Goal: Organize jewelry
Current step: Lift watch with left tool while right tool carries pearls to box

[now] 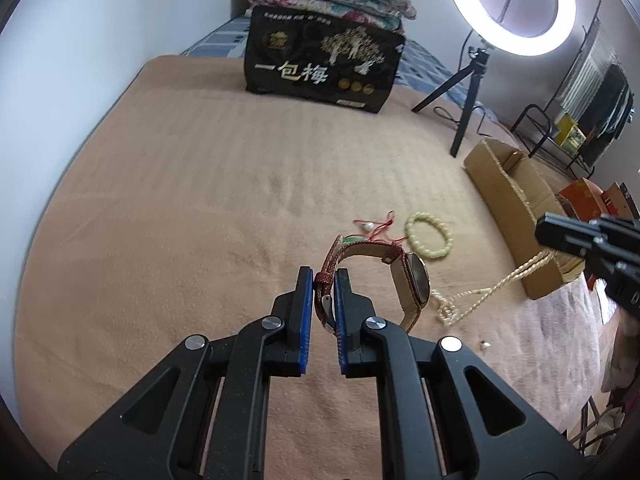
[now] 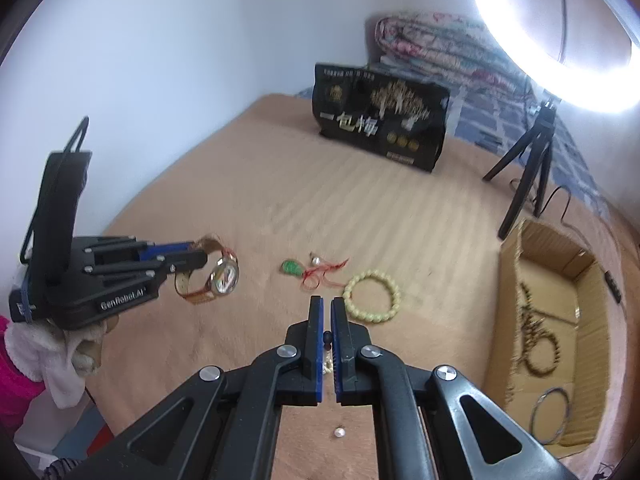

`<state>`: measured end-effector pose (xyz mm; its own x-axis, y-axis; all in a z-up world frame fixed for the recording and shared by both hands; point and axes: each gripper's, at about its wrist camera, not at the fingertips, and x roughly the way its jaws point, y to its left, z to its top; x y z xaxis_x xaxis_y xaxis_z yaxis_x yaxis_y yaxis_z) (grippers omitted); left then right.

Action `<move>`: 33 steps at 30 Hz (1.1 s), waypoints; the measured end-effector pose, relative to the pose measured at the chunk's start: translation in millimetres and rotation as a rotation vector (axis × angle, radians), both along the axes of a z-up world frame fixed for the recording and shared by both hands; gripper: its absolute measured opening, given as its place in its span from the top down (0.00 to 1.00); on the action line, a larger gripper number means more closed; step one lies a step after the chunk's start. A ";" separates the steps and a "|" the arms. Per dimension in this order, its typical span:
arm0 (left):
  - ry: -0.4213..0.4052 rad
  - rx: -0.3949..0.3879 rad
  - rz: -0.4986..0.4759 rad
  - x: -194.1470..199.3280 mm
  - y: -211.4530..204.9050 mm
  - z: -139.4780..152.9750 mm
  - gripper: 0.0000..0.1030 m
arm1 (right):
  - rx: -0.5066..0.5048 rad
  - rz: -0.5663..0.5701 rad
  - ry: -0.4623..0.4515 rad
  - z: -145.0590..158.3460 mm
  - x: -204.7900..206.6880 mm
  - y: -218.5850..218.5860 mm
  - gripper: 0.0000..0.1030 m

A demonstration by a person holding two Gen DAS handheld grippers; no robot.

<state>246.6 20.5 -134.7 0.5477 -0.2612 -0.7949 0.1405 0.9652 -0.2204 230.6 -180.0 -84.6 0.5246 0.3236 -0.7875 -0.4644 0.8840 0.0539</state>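
L claw (image 1: pixel 323 280) clenched on wristwatch (image 1: pixel 414 280) strap near buckle; watch hangs above blanket (image 1: pixel 200 200), case-heavy, strap floppy, so it'll swing. R claw (image 2: pixel 326 312) pinches pale bead necklace (image 1: pixel 480 292), limp, light, trailing toward cardboard box (image 2: pixel 560 280).

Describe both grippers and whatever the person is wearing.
Both are black plastic scissor-linkage frames with silver pivot bolts and blue pads on flat fingers: left gripper, right gripper. The left one carries white "GenRobot.AI" lettering and a tall black rear housing. A white fluffy cuff over a pink sleeve shows beneath it.
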 end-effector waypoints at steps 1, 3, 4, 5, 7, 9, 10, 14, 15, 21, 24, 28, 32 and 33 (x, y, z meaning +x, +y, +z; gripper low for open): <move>-0.005 -0.001 -0.003 -0.9 -1.9 2.9 0.92 | 0.003 -0.003 -0.010 6.5 -0.3 -2.5 0.99; -0.014 -0.006 -0.012 -2.0 -5.8 8.8 0.92 | 0.007 -0.008 -0.025 17.6 -1.3 -6.6 0.99; -0.018 -0.007 -0.017 -2.5 -8.2 11.7 0.92 | 0.008 -0.010 -0.030 21.5 -1.8 -8.3 0.99; -0.022 -0.008 -0.021 -3.1 -10.1 13.9 0.92 | 0.007 -0.013 -0.039 27.0 -2.5 -10.6 0.99; -0.031 -0.008 -0.034 -4.5 -15.9 20.2 0.92 | 0.005 -0.017 -0.054 37.0 -3.2 -16.3 0.99; -0.040 -0.007 -0.048 -5.3 -22.4 26.7 0.92 | 0.010 -0.026 -0.065 47.8 -4.1 -22.7 0.99; -0.043 -0.008 -0.052 -5.7 -24.8 29.1 0.92 | 0.013 -0.030 -0.071 53.0 -5.7 -26.3 0.99; -0.060 -0.014 -0.075 -6.5 -37.2 41.0 0.92 | 0.011 -0.049 -0.102 72.5 -8.2 -39.8 0.99; -0.064 -0.018 -0.082 -6.3 -41.7 44.7 0.92 | 0.012 -0.057 -0.111 78.8 -8.5 -45.0 0.99; -0.089 -0.031 -0.132 -6.5 -71.9 62.8 0.92 | 0.012 -0.105 -0.148 103.6 -12.5 -73.9 0.99; -0.097 -0.039 -0.160 -5.3 -89.9 70.1 0.92 | 0.010 -0.138 -0.168 114.0 -14.1 -93.0 0.99; -0.103 -0.044 -0.205 -3.8 -117.0 74.7 0.92 | 0.005 -0.179 -0.181 122.3 -12.6 -118.5 0.99; -0.103 -0.047 -0.248 -1.3 -143.7 75.6 0.92 | -0.011 -0.215 -0.184 122.6 -6.9 -141.1 0.99; -0.101 -0.048 -0.260 -0.3 -152.0 75.4 0.92 | -0.016 -0.224 -0.185 122.0 -5.2 -146.5 0.99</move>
